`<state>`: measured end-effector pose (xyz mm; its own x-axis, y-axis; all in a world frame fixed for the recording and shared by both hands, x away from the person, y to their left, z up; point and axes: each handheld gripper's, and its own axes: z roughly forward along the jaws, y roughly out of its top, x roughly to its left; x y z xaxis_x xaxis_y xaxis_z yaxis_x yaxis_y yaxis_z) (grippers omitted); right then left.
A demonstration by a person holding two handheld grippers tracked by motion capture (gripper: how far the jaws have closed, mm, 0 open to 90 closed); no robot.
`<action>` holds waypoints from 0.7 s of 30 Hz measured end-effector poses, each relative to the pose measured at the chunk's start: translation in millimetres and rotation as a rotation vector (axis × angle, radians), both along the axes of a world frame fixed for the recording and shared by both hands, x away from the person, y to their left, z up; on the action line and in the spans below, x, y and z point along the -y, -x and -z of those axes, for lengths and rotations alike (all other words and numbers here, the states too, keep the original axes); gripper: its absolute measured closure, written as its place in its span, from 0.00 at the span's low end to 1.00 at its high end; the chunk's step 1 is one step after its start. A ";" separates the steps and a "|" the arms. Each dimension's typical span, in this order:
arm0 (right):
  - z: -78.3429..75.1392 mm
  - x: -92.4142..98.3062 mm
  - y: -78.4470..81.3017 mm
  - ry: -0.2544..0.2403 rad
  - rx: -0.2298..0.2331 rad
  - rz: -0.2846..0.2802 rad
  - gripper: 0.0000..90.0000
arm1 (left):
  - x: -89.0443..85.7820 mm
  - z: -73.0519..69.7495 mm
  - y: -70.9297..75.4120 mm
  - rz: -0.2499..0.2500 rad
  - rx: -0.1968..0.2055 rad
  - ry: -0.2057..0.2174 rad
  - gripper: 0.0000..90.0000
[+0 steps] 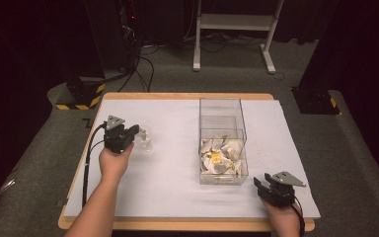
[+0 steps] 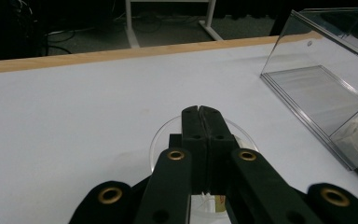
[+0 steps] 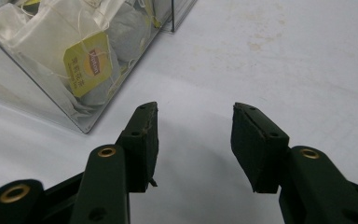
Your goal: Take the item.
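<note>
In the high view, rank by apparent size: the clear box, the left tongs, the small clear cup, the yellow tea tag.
1. clear box
2. left tongs
3. small clear cup, partly hidden, so unsure against the tongs
4. yellow tea tag

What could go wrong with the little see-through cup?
The left gripper is shut right over the small clear cup, apparently holding a tea bag by its string. The cup looks light, so a nudge might tip it. The bag could also slip and miss. The clear box stands close by and could get bumped.
</note>
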<state>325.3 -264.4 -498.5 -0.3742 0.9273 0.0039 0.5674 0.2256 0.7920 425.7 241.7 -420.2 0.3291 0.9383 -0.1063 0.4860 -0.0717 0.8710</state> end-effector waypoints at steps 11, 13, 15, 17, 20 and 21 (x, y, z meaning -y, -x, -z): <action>0.0 -0.3 0.3 0.002 -0.001 0.000 0.57 | 7.3 -5.4 3.3 0.014 0.018 0.010 0.82; 0.2 -0.4 -0.8 0.012 0.002 -0.008 0.57 | 6.7 -7.1 5.8 0.025 0.018 0.001 0.76; 0.1 -1.2 -0.7 0.009 -0.002 -0.004 0.57 | 5.6 -7.7 7.0 0.029 0.018 -0.004 0.73; 0.0 -1.4 -0.6 0.008 -0.004 -0.002 0.57 | 2.5 -8.9 9.2 0.030 0.014 -0.003 0.70; 0.3 -1.5 -1.6 0.013 -0.003 -0.007 0.57 | -2.0 -10.3 13.0 0.037 0.010 0.007 0.66; 0.3 -1.7 -1.6 0.012 -0.005 -0.005 0.57 | -3.6 -10.9 15.0 0.043 0.008 0.009 0.65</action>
<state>326.9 -262.7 -498.7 -0.3784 0.9256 -0.0053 0.5703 0.2376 0.7863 410.7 245.3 -409.3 0.3700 0.9223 -0.1118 0.4754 -0.0846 0.8757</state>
